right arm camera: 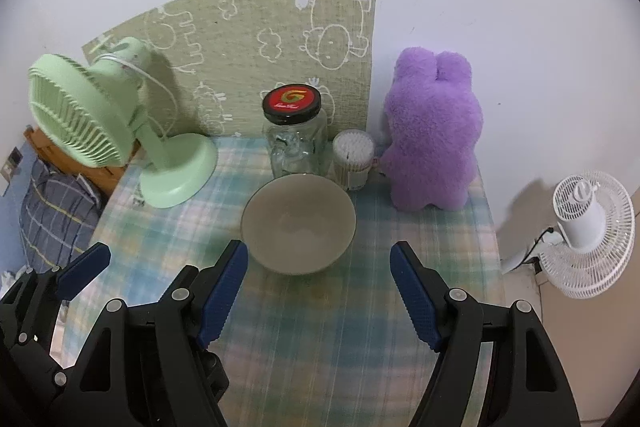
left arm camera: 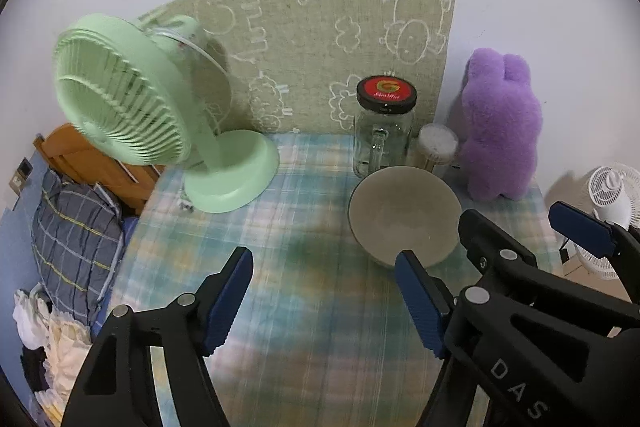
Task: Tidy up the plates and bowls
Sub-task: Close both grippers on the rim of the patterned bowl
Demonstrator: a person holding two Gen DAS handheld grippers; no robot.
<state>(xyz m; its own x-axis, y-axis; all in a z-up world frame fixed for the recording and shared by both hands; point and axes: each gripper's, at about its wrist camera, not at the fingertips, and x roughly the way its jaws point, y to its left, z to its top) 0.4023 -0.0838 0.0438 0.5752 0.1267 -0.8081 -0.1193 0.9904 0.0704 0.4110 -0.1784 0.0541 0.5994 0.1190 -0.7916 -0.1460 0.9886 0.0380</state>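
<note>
Here, both grippers, left gripper and right gripper, gape with nothing between their jaws. The round grey ceramic bowl sits just ahead of them. Behind the bowl stands 1 clear glass jar.

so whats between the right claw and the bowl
Nothing: in the right wrist view only bare checked tablecloth lies between the open right claw and the bowl just ahead.

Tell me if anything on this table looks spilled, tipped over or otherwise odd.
Nothing stands out. The bowl sits upright and empty on the checked cloth, and the jar behind it is upright with its lid on.
</note>
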